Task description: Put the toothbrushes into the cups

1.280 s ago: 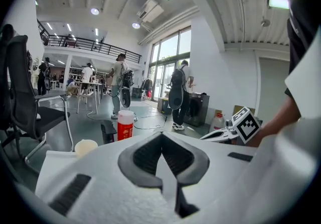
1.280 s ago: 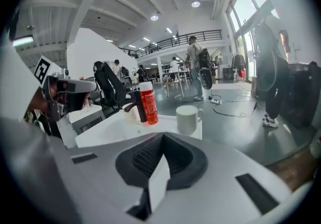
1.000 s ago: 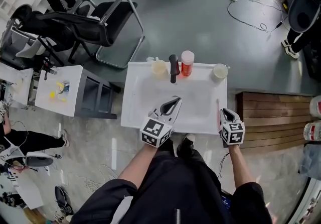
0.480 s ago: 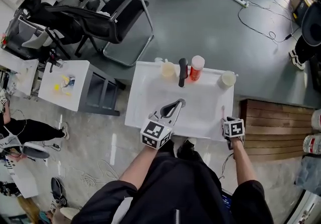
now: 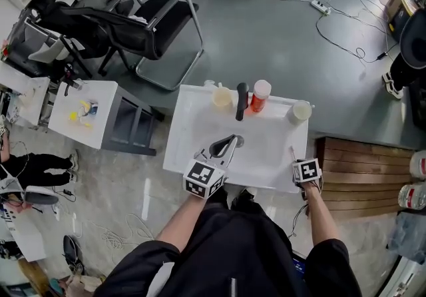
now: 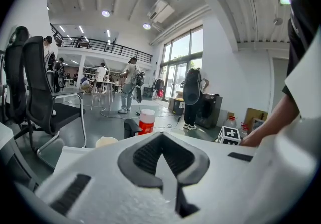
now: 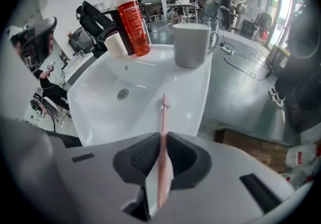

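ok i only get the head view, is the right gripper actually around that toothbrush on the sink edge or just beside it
observer: Around it. The right gripper view shows the pink toothbrush running between the jaws of the right gripper, which are closing on its handle.
operator: and the left one, anything in it
observer: No. In the left gripper view, the left gripper has its jaws together with nothing between them.
operator: where does the brush point
observer: Its far end lies on the rim of the sink and aims at the cup on the far right corner. That cup's handle sticks out to the right.
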